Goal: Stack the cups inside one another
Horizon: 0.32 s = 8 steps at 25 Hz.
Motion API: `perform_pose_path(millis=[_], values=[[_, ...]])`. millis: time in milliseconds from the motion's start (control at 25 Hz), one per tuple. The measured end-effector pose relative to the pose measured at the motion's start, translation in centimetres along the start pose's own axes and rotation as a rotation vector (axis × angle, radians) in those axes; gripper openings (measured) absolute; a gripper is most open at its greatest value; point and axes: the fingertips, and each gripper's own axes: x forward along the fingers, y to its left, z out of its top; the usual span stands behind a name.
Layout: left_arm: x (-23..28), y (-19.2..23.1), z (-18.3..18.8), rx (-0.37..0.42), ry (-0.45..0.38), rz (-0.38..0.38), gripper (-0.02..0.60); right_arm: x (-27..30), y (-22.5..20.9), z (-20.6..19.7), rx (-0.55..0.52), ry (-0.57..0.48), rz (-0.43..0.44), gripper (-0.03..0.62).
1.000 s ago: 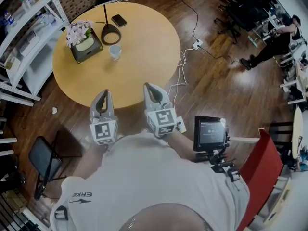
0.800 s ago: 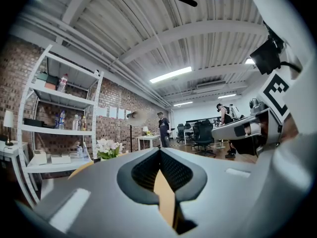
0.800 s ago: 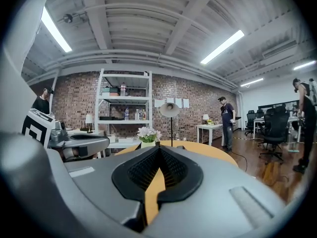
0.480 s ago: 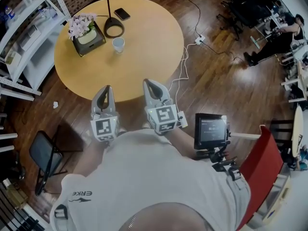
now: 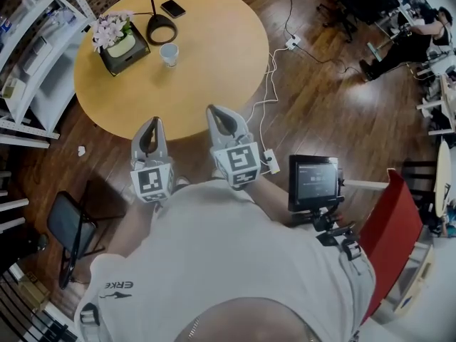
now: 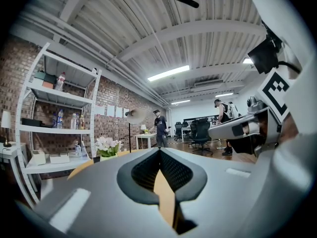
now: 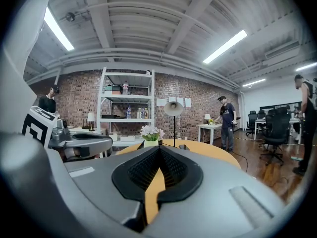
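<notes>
One white cup (image 5: 169,53) stands on the far left part of the round wooden table (image 5: 214,55); whether it holds another cup I cannot tell. Both grippers hover at the table's near edge, far from the cup. My left gripper (image 5: 152,122) is shut with nothing in it, and in the left gripper view (image 6: 159,150) its jaws meet. To its right my right gripper (image 5: 214,110) is also shut and empty, its jaws closed in the right gripper view (image 7: 159,148). The cup is not clear in either gripper view.
A box of pink flowers (image 5: 119,40), a black lamp base (image 5: 162,28) and a phone (image 5: 173,8) stand near the cup. White shelves (image 5: 32,55) are at left, a folding chair (image 5: 68,230) below them, a monitor on a stand (image 5: 313,180) and cables (image 5: 267,95) at right.
The table and its things have drifted up and left in the head view. Both grippers stay shut in about the same place.
</notes>
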Motion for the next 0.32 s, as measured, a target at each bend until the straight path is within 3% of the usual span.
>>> perform_pose_path(millis=[320], values=[[0.22,0.1,-0.22,-0.004,0.011,-0.006,0.002,0.08,0.07,0.3,0.004,-0.004,-0.008,0.012]])
